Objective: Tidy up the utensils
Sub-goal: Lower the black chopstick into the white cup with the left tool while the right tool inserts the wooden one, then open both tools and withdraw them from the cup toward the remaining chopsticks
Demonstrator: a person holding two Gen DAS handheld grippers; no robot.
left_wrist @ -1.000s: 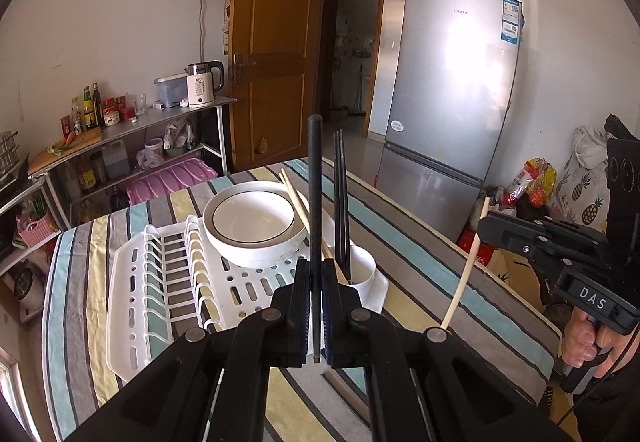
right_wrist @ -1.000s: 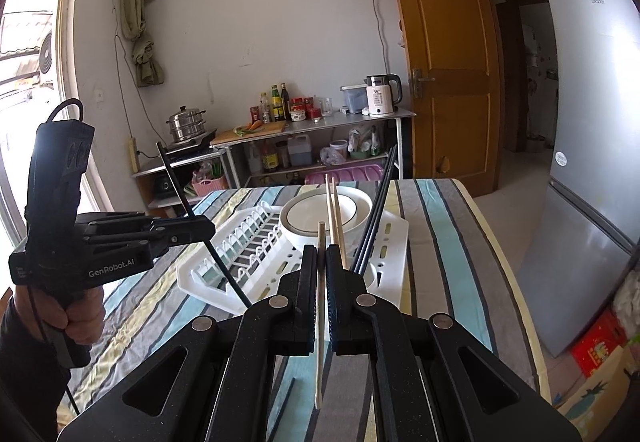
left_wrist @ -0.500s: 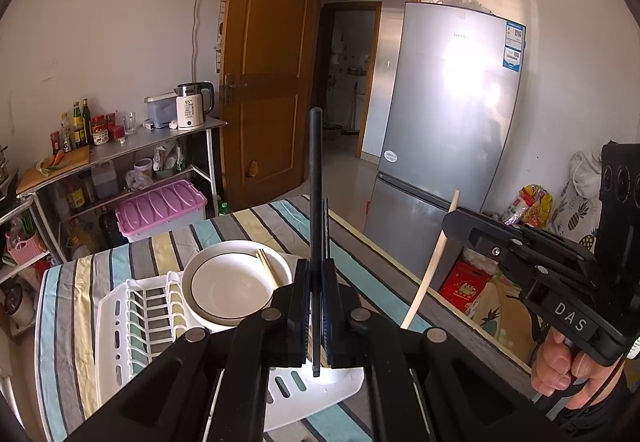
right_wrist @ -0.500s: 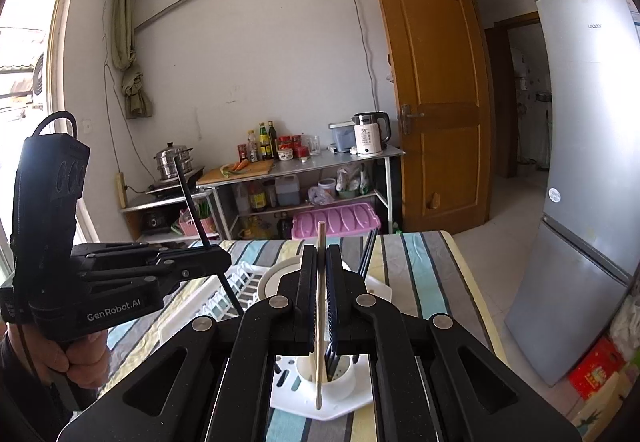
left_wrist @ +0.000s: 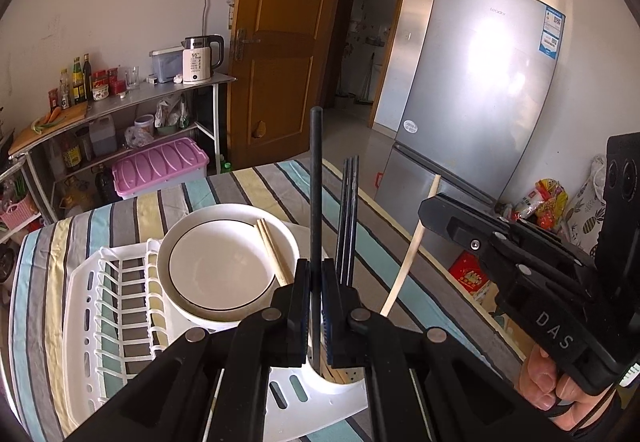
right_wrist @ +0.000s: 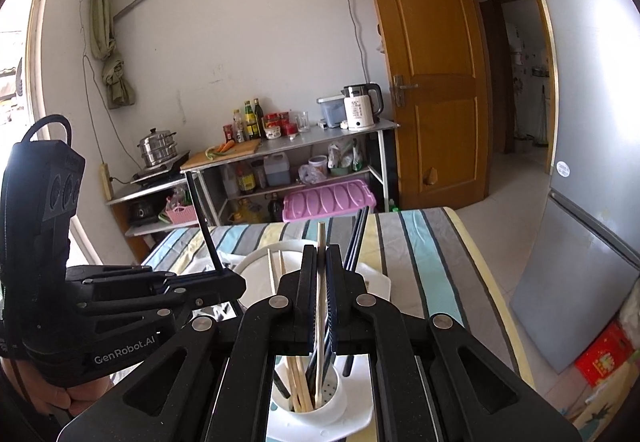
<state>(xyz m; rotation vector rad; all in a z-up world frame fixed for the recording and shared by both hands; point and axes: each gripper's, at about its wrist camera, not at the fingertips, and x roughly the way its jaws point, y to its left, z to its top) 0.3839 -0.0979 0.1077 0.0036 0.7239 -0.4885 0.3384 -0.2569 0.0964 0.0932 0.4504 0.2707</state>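
A: From my left wrist view, the left gripper (left_wrist: 316, 306) clamps a black chopstick (left_wrist: 316, 202) upright over the white holder cup (left_wrist: 344, 382).

B: My right view alone looks into that cup (right_wrist: 320, 402): the right gripper (right_wrist: 320, 294) pinches a wooden chopstick (right_wrist: 320, 242), tip inside.

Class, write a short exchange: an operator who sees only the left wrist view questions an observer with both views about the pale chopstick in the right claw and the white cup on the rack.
Operator: My left claw hides most of the white plastic cup. Where is the lower tip of the pale wooden chopstick?
Observer: In the right wrist view, its tip sits within the cup's opening.
Operator: What is in the cup already?
Observer: Several tan wooden chopsticks and some black chopsticks, leaning inside it.
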